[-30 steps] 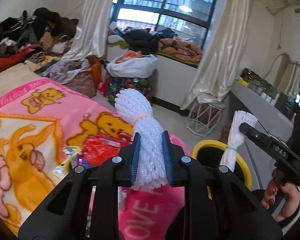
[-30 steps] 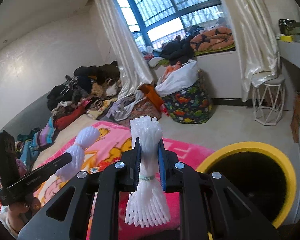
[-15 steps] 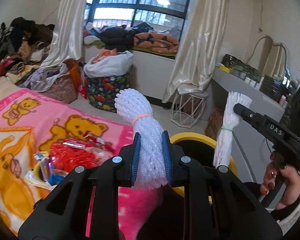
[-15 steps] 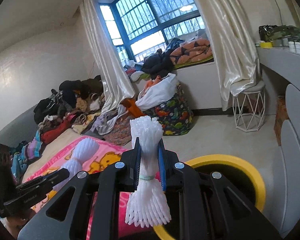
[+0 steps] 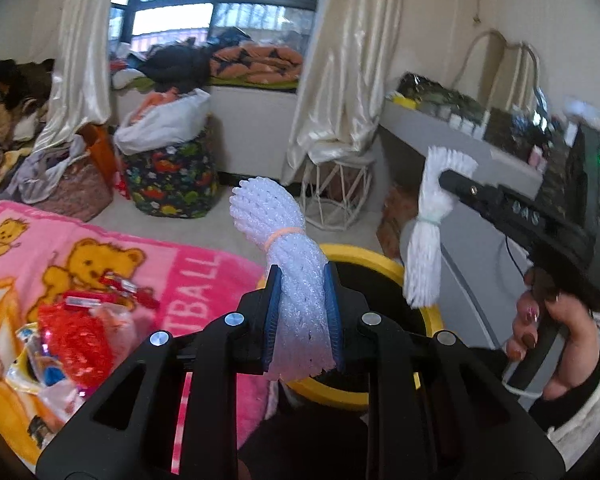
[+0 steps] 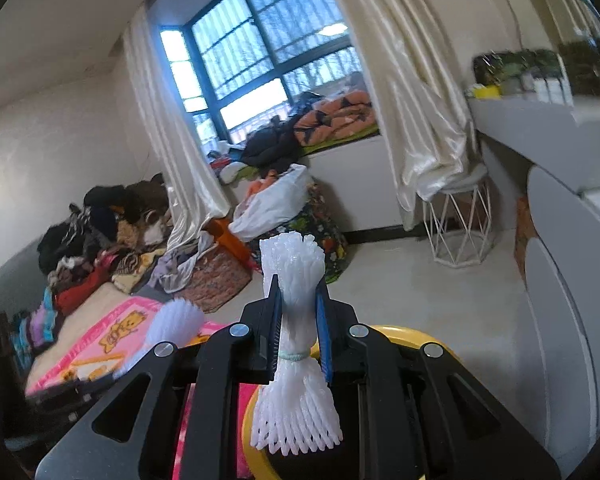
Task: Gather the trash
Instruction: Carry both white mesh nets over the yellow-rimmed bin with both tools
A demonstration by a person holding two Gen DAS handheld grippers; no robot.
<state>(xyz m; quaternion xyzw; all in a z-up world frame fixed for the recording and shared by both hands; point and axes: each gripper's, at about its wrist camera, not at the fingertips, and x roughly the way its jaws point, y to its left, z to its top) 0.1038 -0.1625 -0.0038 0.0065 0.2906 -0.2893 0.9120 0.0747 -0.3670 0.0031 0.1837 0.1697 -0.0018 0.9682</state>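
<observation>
foam net bundle point(image 5: 300, 280) sits clamped in the left gripper point(image 5: 301, 320), a second foam bundle point(image 6: 296, 360) in the right gripper point(image 6: 298, 336). yellow-rimmed bin point(image 5: 364, 256) lies just beyond and below both, its inside dark and partly hidden. only the left view shows the wrappers point(image 5: 72, 336) on the pink blanket point(image 5: 188, 280).

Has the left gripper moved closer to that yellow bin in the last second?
Yes. The left gripper with its foam net bundle now sits over the yellow bin rim.

1. I see daylight from the window point(image 6: 268, 80), blown out in its lower panes.
2. Fisheye bending and black corners (both views).
3. Motion blur smears the shelf point(image 6: 540, 96) at right.
</observation>
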